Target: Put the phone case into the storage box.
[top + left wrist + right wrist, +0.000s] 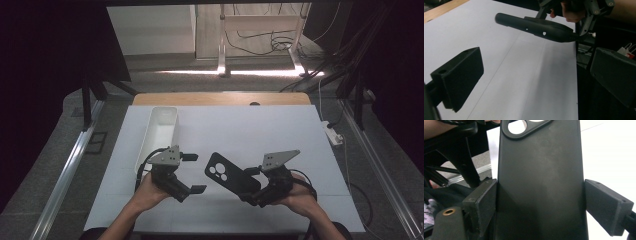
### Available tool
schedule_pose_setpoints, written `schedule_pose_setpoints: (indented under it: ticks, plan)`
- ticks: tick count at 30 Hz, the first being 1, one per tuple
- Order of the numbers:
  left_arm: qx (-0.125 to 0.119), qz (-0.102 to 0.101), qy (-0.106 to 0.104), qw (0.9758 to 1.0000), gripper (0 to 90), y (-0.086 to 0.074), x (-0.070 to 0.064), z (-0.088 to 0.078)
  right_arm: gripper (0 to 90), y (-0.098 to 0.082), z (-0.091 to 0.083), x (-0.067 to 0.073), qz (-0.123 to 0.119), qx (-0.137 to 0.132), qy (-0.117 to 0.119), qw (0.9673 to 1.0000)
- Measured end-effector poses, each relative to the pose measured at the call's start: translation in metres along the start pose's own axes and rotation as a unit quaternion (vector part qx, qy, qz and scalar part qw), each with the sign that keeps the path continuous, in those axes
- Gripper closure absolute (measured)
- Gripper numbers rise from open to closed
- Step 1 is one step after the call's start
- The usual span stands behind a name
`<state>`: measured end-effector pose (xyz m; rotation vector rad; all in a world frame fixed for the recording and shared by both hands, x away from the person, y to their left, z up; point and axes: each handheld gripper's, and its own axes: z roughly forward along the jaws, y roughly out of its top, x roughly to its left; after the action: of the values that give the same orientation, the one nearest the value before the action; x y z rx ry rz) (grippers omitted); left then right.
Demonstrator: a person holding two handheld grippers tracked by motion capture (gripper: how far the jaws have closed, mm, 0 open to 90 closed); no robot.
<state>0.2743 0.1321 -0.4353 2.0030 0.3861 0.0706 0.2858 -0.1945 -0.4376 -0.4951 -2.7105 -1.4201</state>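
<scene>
The white bin at the table's far left looks empty. My right claw grips the black phone case by its two long edges, lifted off the white table. My left claw gapes wide, empty, just beside the case.

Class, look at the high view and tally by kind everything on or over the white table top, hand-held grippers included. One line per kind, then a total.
Black phone case, clamped across its width by the right gripper: 1
White rectangular bin: 1
Hand-held grippers, counting the left gripper, which stands open and holds nothing: 2
Total: 4
</scene>
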Motion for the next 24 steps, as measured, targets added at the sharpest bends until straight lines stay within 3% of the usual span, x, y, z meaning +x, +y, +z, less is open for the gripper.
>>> schedule_pose_setpoints:
  ticks: [13,24]
  plan:
    - [-0.014,0.007,-0.047,0.9988,0.0,0.002,0.003,0.006,14.7,0.006,0.008,0.006,-0.014,-0.009,0.04,0.9991]
    - [-0.019,0.025,-0.075,0.9967,1.6,0.004,0.0,0.009,14.6,0.008,0.014,0.01,-0.025,-0.008,0.075,0.9969]
